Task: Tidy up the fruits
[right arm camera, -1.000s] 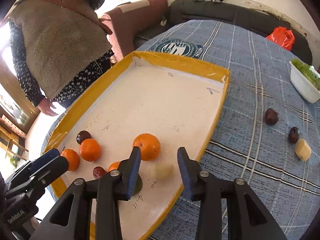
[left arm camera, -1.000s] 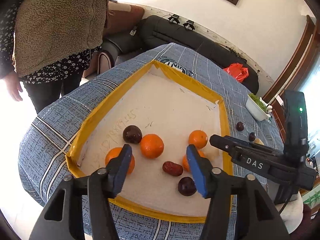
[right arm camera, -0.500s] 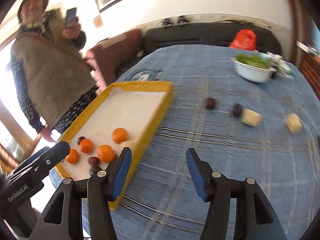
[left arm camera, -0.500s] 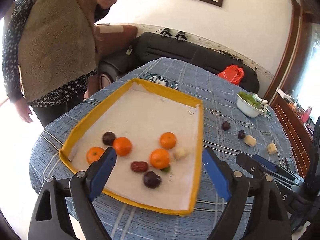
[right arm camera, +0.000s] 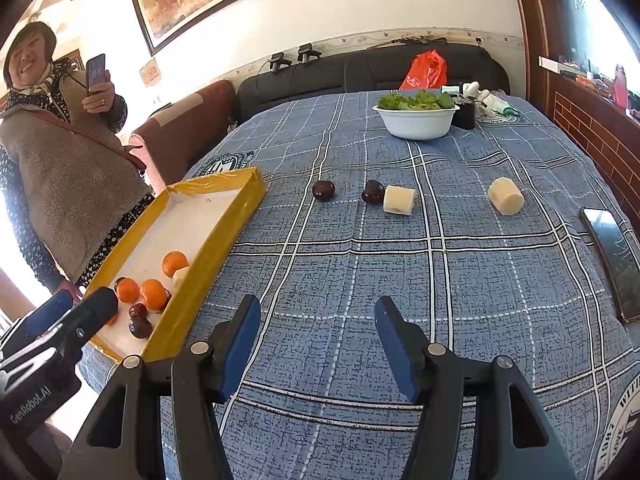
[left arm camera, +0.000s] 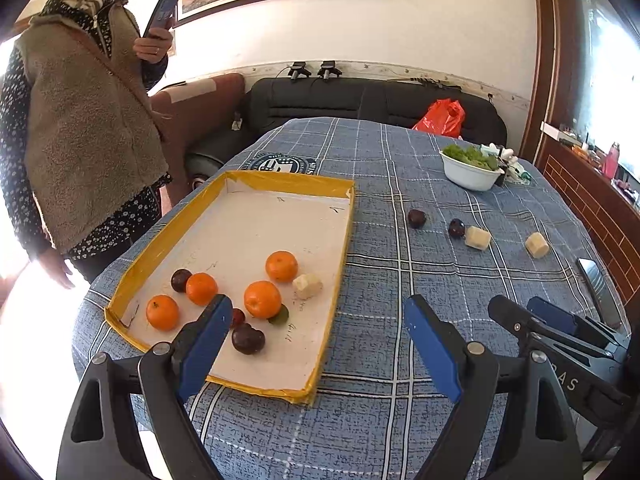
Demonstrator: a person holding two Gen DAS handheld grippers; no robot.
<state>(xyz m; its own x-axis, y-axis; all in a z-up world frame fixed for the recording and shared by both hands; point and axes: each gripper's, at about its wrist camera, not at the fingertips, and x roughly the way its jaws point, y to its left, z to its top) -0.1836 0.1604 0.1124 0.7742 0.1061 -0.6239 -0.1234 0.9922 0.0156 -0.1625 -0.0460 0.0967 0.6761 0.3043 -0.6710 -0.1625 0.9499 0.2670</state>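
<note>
Both empty and wide open, the left gripper (left arm camera: 318,322) and right gripper (right arm camera: 318,322) face the next pickup — probably the nearest plum (right arm camera: 323,190), bound for the yellow-edged tray (right arm camera: 224,224).

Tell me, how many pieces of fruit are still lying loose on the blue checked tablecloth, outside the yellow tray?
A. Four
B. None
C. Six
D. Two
A. Outside the yellow tray, the tablecloth carries two dark plums and two pale cut chunks, four pieces in all; one plum touches a chunk.
</note>
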